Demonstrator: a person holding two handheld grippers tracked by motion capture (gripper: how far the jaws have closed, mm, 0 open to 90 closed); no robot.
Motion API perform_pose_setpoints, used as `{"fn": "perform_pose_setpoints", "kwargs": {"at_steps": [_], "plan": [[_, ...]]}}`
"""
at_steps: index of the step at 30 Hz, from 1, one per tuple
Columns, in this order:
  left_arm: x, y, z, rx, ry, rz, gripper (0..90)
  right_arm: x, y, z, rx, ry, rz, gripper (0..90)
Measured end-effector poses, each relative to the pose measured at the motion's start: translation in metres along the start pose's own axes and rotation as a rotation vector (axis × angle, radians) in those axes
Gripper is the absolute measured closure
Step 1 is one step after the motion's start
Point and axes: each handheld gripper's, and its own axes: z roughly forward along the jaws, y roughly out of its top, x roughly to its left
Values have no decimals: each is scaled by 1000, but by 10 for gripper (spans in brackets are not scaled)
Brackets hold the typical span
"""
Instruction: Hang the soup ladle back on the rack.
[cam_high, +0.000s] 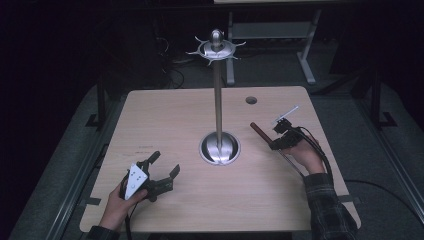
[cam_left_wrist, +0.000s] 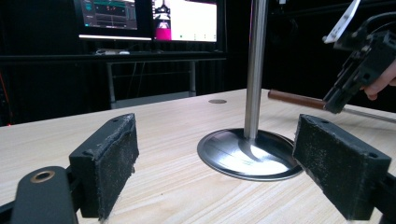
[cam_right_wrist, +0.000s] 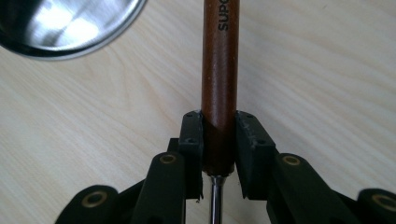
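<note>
- Right gripper: its two black jaws are clamped on the brown wooden handle, one pad pressed to each side of it; the handle runs straight out ahead from between the jaws, with white lettering near its far end; a thin metal shaft leaves the handle's near end and passes back between the jaw arms; below and on both sides of the jaws lies the bare light-wood table.
- Ahead and to the left of those jaws, close beside the handle's far end but not touching it, sits the rim of the round steel base of the stand.
- Left gripper: its jaws stand wide apart with nothing between the pads, low over the table; the person's hand holds it near the table's near edge.
- Straight ahead of the left jaws, the steel base and its upright pole stand in the middle of the table; beyond the right jaw the other gripper holds the handle out level above the tabletop.
- From the high view, the pole rises to a round top with small prongs; the stand lies between the two grippers, well apart from the left one.
- Farthest off, past the table's far edge: two lit monitors on a dark desk.
</note>
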Motion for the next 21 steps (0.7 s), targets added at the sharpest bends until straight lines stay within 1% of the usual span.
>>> {"fn": "perform_pose_setpoints", "kwargs": {"at_steps": [1,3,6,7,8,9,10,11,15,16,19,21], "plan": [[0,0,0,0,0,0,136,0,0,0,0,0,0,734],[0,0,0,0,0,0,136,-1,-2,-9,-47,6,-9,734],[0,0,0,-2,0,2,136,-1,-3,-15,-70,11,-8,734],[0,0,0,-1,0,3,136,0,-4,-21,-97,14,-2,734],[0,0,0,0,1,1,136,0,-4,-24,-109,12,-8,734],[0,0,0,0,1,1,136,0,-4,-24,-109,12,-8,734],[0,0,0,-2,0,1,136,1,-5,-29,-131,15,-9,734],[0,0,0,-2,0,1,136,1,-5,-29,-131,15,-9,734],[0,0,0,-1,0,3,136,1,-8,-42,-194,15,-11,734],[0,0,0,0,0,4,136,1,-8,-42,-194,15,-11,734],[0,0,0,-1,0,5,136,0,-10,-50,-227,18,-4,735],[0,0,0,-2,0,5,136,-1,-12,-55,-254,22,-7,735]]}}
